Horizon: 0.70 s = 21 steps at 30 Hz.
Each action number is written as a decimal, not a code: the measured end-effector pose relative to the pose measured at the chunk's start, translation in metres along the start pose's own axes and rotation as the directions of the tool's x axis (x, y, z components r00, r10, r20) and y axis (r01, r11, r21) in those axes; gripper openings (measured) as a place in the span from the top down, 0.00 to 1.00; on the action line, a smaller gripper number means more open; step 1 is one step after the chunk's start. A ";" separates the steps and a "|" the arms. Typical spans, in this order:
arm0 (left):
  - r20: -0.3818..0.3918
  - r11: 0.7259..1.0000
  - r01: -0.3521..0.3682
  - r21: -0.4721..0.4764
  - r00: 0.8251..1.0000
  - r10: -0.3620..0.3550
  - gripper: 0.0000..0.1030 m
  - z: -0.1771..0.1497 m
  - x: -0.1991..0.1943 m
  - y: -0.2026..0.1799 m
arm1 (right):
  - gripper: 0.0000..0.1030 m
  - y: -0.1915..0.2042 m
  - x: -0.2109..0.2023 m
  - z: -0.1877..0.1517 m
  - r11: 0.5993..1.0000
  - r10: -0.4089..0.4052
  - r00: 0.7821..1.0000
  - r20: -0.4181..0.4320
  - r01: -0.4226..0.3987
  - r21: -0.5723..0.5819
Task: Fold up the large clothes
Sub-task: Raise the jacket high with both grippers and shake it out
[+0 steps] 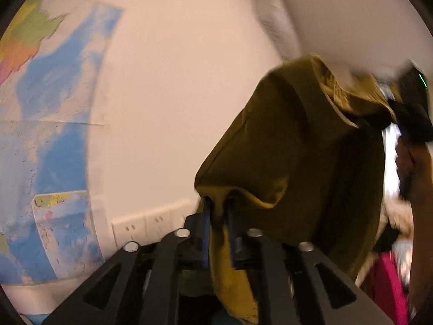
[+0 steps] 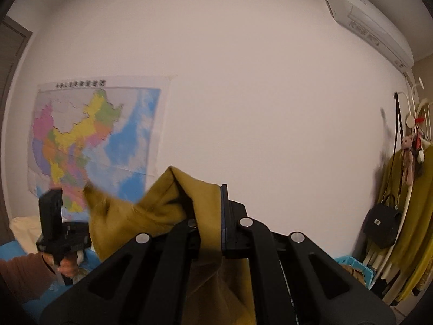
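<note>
On the far left the wall map (image 2: 94, 140) is hanging on the white wall, and in front of it a hand (image 2: 67, 264) is carrying the left gripper (image 1: 217, 205), its fingers clamping a bunched fold of the mustard garment (image 1: 292, 168). The cloth is stretching across, up in the air, to the right gripper (image 2: 208, 197), whose fingers are pinching it tight too. Off to the right, an air conditioner (image 2: 370, 24) and a coat rack (image 2: 414, 168) are framing the scene.
</note>
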<state>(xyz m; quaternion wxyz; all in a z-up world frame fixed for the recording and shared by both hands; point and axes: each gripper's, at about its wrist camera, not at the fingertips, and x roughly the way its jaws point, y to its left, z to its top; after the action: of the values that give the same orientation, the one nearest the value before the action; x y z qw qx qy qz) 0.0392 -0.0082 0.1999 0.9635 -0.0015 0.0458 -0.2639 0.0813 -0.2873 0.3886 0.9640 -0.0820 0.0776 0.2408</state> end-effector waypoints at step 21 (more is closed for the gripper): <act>0.151 0.983 -0.180 0.037 0.973 0.172 0.97 0.043 -0.147 -0.026 | 0.99 0.072 -0.124 0.019 0.994 0.109 0.992 0.059 -0.108 -0.022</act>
<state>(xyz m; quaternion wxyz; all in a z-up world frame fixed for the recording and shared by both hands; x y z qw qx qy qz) -0.0966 0.0432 0.2565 0.9835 0.0075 -0.0319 -0.1778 -0.0585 -0.2769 0.4222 0.9505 -0.0796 0.0505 0.2960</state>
